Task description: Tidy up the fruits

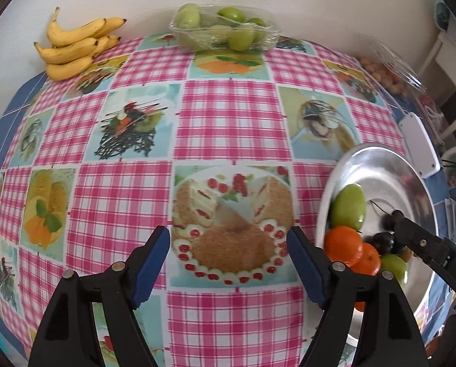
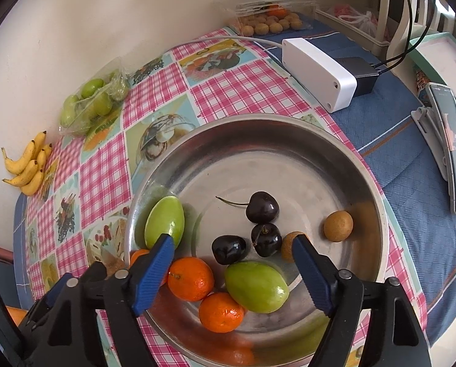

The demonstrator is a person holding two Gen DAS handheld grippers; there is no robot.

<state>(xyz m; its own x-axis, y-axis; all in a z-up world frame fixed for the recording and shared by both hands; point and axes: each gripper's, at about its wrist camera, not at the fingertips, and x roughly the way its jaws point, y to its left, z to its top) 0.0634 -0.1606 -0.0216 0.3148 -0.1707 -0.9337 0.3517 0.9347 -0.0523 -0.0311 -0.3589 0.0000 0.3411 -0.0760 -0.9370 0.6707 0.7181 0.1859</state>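
The big metal bowl point(image 2: 335, 153) sits on the counter point(image 1: 228, 116) and already has fruit in it. In the right wrist view I count two green fruits point(image 2: 256, 286), three small oranges point(image 2: 190, 278), three dark cherries point(image 2: 262, 207) and two little brown round fruits point(image 2: 338, 225). So I think part of the job is done.

There is more fruit still outside the bowl. A bunch of bananas point(image 1: 75, 47) lies at the upper left of the left wrist view, near the wall. A clear tray of green fruits point(image 1: 224, 29) sits at the top middle. A clear box of little brown fruits point(image 2: 270, 15) sits at the top of the right wrist view. These may still need to be sorted.

The right claw point(image 2: 232, 243) hangs over the near side of the bowl, right above the fruit. It is wide apart and holds nothing. One blue pad is close to a green fruit, and the other hides part of a little brown fruit.

The left claw point(image 1: 228, 238) hangs over the bare checked cloth, left of the bowl. It is wide apart too, with nothing in it.
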